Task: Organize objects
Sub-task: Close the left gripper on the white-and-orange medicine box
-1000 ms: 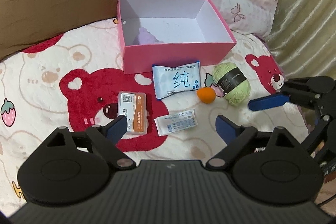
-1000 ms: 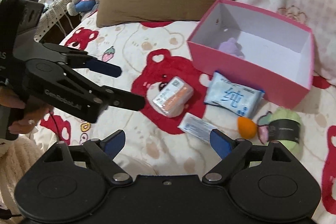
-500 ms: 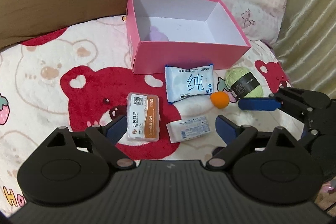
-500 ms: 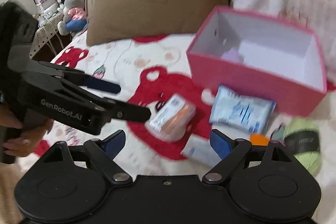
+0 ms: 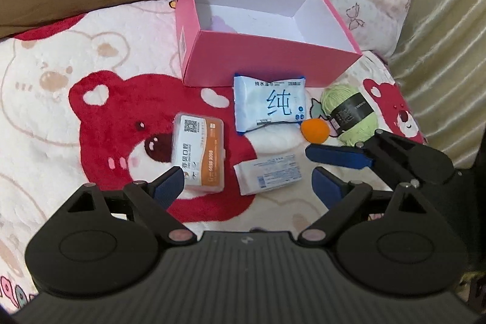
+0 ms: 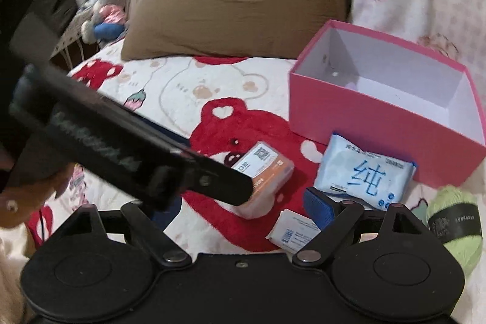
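Left wrist view: the left gripper (image 5: 247,182) hangs wide open and empty over the bear blanket (image 5: 54,99), its left fingertip (image 5: 170,182) at the near edge of the orange-and-white box (image 5: 199,152). At one o'clock of that box lies the blue wipes pack (image 5: 268,105); at four o'clock, a small white packet (image 5: 268,173). The orange ball (image 5: 314,131) touches the green yarn (image 5: 349,114). At twelve o'clock stands the pink box (image 5: 267,59). The right gripper (image 6: 240,202) is also open, gripping nothing.
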The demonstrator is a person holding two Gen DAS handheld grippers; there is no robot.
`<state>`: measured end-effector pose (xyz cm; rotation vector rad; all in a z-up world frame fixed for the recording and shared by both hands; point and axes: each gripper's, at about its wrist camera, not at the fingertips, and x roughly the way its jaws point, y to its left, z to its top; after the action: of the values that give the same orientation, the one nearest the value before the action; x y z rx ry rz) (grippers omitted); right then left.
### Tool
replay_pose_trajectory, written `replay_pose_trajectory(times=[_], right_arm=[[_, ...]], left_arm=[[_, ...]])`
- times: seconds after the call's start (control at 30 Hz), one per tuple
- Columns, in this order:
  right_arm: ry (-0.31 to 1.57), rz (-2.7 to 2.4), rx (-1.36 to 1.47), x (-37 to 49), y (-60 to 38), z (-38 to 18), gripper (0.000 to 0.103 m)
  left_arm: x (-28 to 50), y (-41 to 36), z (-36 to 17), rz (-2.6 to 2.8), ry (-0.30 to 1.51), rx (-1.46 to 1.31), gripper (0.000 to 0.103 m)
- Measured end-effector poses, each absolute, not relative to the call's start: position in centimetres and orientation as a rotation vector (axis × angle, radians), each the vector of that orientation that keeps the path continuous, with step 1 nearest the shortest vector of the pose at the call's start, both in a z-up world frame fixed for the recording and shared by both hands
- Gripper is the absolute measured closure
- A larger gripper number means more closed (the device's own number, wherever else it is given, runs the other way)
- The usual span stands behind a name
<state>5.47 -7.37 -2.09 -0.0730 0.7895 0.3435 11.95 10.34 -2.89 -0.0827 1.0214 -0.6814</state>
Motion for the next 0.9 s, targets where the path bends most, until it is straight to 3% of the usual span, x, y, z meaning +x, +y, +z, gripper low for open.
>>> replay_pose_trajectory(times=[0.57,0.67,0.73,0.9], right_arm=[[0.796,0.402,-0.086,7.5,-6.9,-7.0,0.014],[0.816,0.407,-0.06,8.3,-6.9,-7.9,0.014],[0.842,0.427,-0.062,8.5,-6.7,-8.2,0.021],[0.832,0.446,-0.079,8.3,-6.4,-8.5,0.022]], left_arm=[[13.1,10.3,-6.8,-0.675,0.949,0.022,0.013],[13.8,10.9,-7.8,-0.653,0.961,-0.055,0.015],[14.1,11.1,-8.2,-0.645,0.966,-0.085,0.015],[14.3,11.1,-9.0,-0.628,0.949,-0.06,0.022]])
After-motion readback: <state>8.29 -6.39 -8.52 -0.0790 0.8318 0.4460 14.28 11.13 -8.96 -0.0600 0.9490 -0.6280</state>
